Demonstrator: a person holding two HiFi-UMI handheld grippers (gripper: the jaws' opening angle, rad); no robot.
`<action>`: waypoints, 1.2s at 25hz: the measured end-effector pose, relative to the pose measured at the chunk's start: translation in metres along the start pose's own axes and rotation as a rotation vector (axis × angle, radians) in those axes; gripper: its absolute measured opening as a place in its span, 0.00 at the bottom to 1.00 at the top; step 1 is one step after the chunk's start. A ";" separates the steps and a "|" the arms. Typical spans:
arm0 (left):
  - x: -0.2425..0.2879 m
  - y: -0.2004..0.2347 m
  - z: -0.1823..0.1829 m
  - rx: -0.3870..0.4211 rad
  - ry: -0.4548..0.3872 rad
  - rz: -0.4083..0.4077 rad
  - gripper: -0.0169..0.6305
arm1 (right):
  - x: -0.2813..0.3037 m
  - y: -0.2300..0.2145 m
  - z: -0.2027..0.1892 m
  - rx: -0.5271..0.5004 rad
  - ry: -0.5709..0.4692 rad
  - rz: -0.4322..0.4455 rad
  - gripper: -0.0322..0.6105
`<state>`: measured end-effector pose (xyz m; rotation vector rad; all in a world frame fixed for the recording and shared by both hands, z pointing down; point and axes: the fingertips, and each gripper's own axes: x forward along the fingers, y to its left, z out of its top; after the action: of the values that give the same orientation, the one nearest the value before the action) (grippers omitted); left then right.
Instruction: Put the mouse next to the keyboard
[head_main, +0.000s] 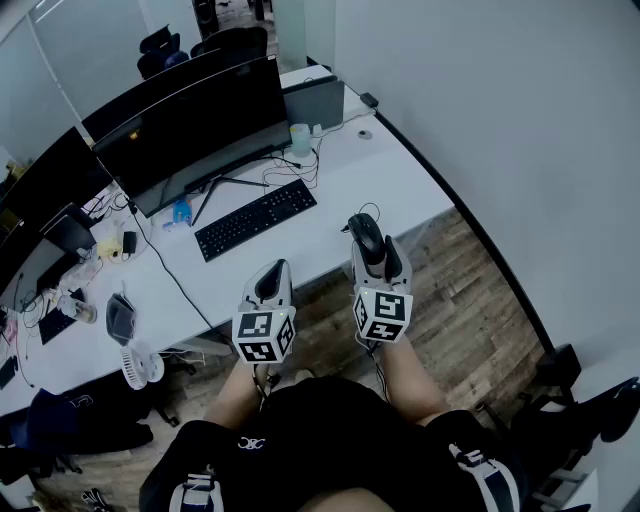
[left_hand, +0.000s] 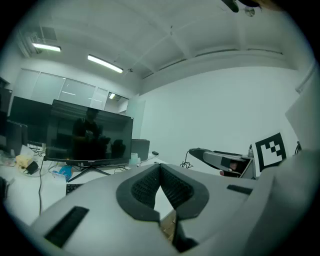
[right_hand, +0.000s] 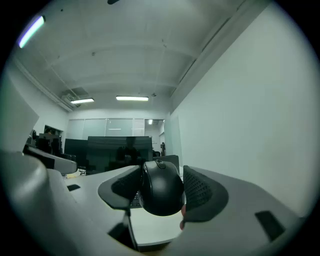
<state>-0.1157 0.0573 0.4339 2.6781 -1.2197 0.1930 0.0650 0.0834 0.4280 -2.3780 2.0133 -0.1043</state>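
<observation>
Both flanks of the mouse (right_hand: 161, 192) sit clamped in my right gripper (right_hand: 161, 175): probably light, rigid and slippery, best held mid-body. My left gripper (left_hand: 160, 167) is closed, empty.

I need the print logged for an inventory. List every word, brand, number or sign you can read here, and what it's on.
No text can be read.
Monitor: small mark on the lower bezel, too small to read.
Keyboard: key legends too small.
Shorts: white logo, blurred.
Marker cubes: square patterns only, no words.
Mouse: no print shows.
</observation>
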 end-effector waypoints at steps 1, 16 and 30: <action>0.000 0.000 0.001 0.002 -0.001 0.000 0.05 | 0.000 0.000 0.001 0.001 -0.003 -0.003 0.49; 0.002 0.034 0.003 0.005 0.000 -0.026 0.05 | 0.023 0.022 0.000 0.002 -0.013 -0.043 0.49; 0.040 0.105 0.012 0.018 -0.019 -0.098 0.05 | 0.079 0.055 0.003 -0.024 -0.037 -0.117 0.48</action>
<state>-0.1686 -0.0416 0.4428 2.7532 -1.0938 0.1653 0.0238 -0.0032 0.4246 -2.4926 1.8696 -0.0386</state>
